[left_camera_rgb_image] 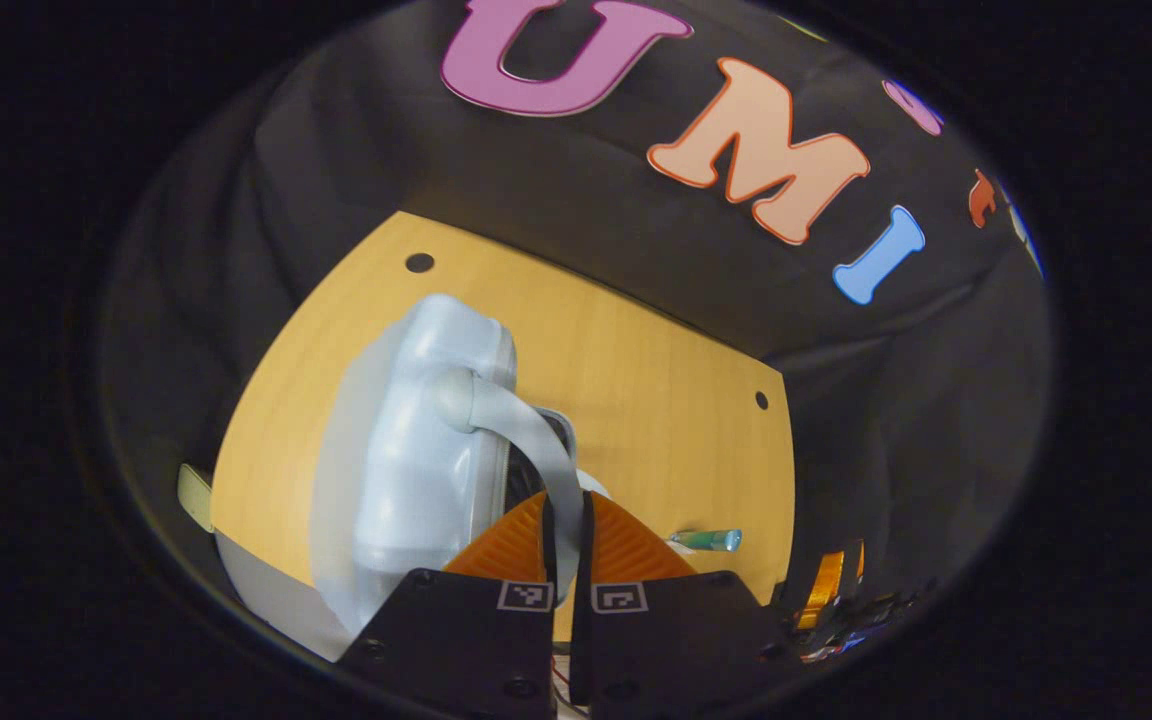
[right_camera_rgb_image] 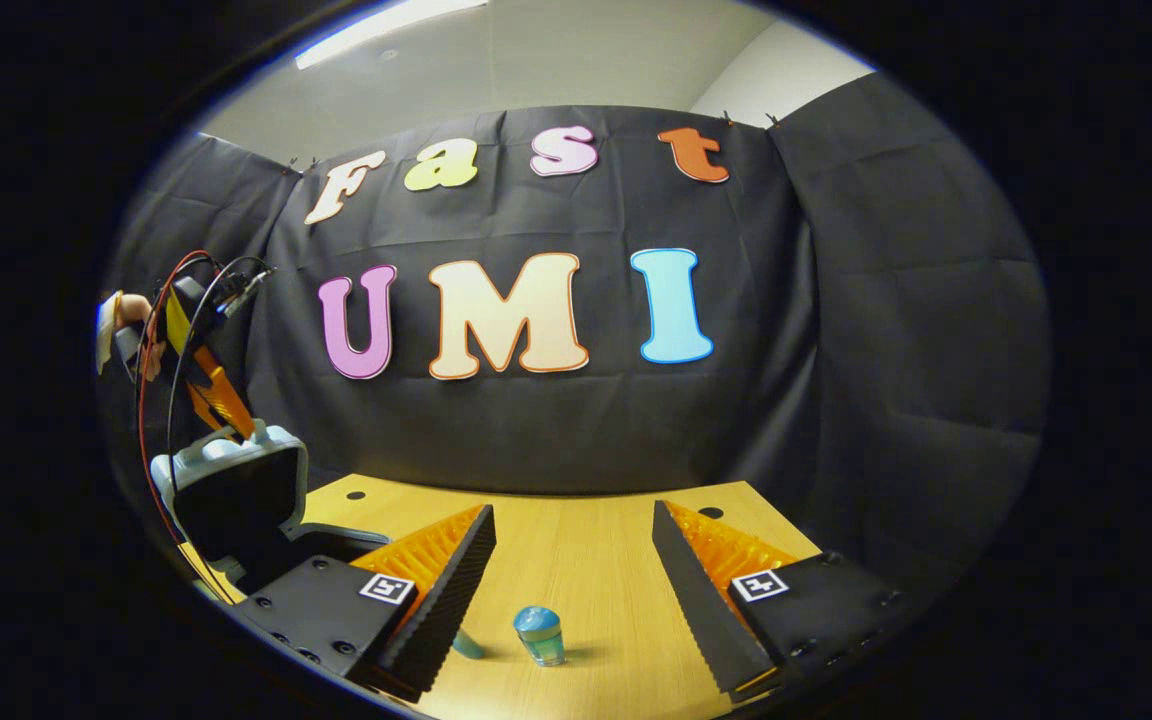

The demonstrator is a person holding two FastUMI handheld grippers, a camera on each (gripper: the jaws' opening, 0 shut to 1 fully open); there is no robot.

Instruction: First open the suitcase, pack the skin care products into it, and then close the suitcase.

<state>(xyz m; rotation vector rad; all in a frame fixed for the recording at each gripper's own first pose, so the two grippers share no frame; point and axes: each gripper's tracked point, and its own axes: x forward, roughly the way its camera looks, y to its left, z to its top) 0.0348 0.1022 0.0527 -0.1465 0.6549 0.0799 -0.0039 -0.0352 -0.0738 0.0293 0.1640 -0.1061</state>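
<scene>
In the left gripper view the left gripper (left_camera_rgb_image: 566, 520) has its two fingers drawn together on the curved handle (left_camera_rgb_image: 521, 425) of the pale blue-grey suitcase (left_camera_rgb_image: 426, 450), the handle strap running down between the fingertips so that both press on it. The suitcase lid stands raised on the wooden table (left_camera_rgb_image: 656, 400), its moulded outer shell turned to the camera, and the dark interior shows just beside the handle. A small blue-green skin care bottle (left_camera_rgb_image: 706, 540) lies on its side on the table to the right of the fingers, apart from the suitcase. At the far right edge of that view a bit of the other gripper can be made out, too small to tell more.

In the right gripper view the right gripper (right_camera_rgb_image: 571, 580) hangs over the table (right_camera_rgb_image: 576, 530) with its jaws spread wide and nothing between them. Near the camera, between the two fingers but touching neither, a small blue-green jar (right_camera_rgb_image: 539, 635) with a rounded blue cap stands upright on the wood. Just left of it a second blue-green item (right_camera_rgb_image: 468, 645) peeks out from behind the left finger, mostly hidden. At the far left the suitcase (right_camera_rgb_image: 236, 490) sits open, its lid tilted up with the dark lining facing right, and the left gripper (right_camera_rgb_image: 221, 400) grips the handle at the top of the lid, a hand (right_camera_rgb_image: 126, 330) and red and black cables (right_camera_rgb_image: 161, 330) above it
</scene>
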